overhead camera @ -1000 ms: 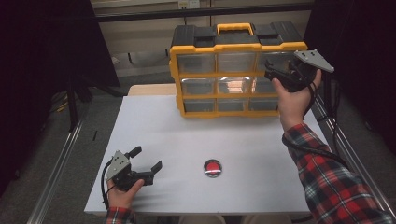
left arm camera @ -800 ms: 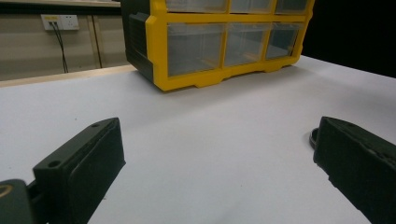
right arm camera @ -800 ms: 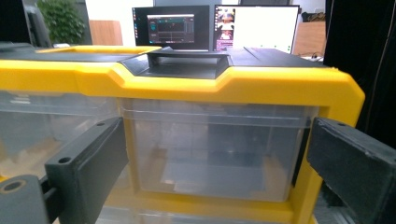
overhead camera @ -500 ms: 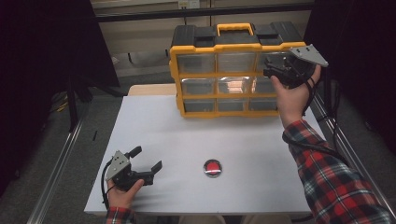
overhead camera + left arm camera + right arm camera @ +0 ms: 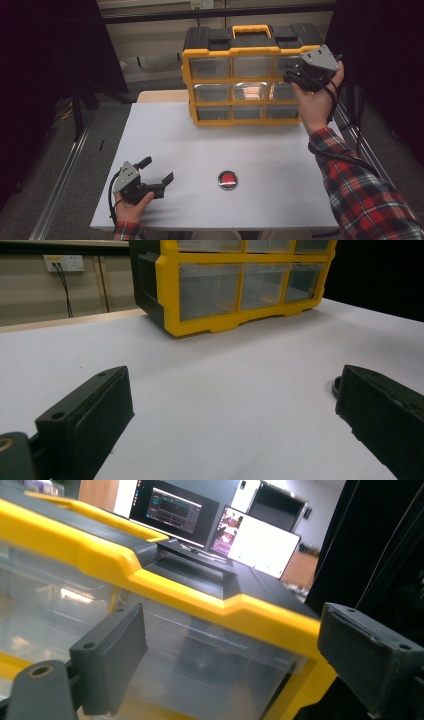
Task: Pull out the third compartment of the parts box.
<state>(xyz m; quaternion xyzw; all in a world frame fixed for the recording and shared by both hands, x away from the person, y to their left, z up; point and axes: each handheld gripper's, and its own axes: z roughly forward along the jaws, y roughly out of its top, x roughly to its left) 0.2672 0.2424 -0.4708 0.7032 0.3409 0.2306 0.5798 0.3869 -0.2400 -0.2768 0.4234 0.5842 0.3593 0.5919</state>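
**Right gripper at the organizer's top right drawer**

The yellow drawer organizer (image 5: 250,80) stands at the far side of the white table (image 5: 200,155). The right gripper (image 5: 292,76) is raised to its top right drawer (image 5: 200,670), jaws spread wide and just now narrowing a little, with the clear drawer front between them and not clamped. The left gripper (image 5: 159,176) rests low at the near left, jaws wide apart on nothing. A red round button (image 5: 227,179) lies near the middle, well apart from both. Monitors (image 5: 225,527) glow beyond the organizer.
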